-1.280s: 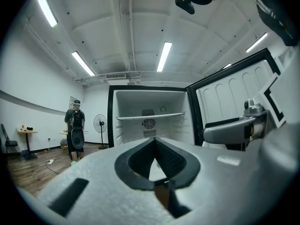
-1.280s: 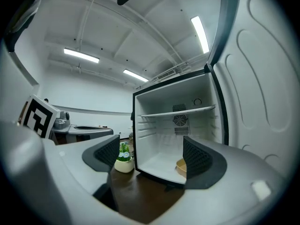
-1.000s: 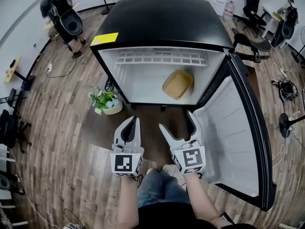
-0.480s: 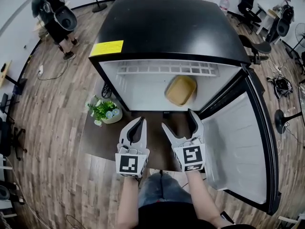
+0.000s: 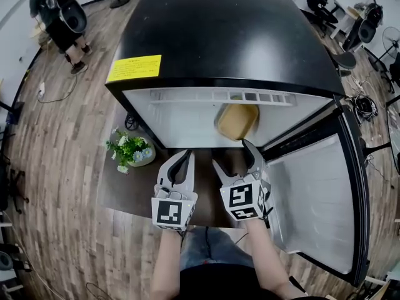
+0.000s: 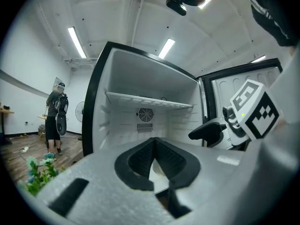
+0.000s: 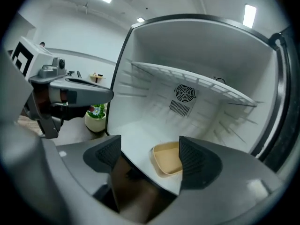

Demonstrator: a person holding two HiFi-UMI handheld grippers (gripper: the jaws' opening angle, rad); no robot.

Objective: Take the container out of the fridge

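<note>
A tan, shallow container (image 5: 236,120) lies on the white floor of the open fridge (image 5: 225,36), toward the right side. In the right gripper view the container (image 7: 168,161) shows between the spread jaws, a short way ahead. My right gripper (image 5: 232,156) is open and empty at the fridge's front edge, just below the container. My left gripper (image 5: 181,161) is beside it on the left, outside the fridge, shut with nothing in it. In the left gripper view its tips (image 6: 153,142) meet and the fridge's inside lies beyond them.
The fridge door (image 5: 319,199) stands wide open at the right. A wire shelf (image 5: 219,95) spans the top of the compartment. A potted plant (image 5: 128,150) sits on the floor left of the fridge. A person (image 5: 59,17) stands far left; office chairs (image 5: 369,24) far right.
Both grippers and my head have moved closer to the fridge. The right gripper has come up to the front edge below the container. Neither gripper has changed its jaw state.
</note>
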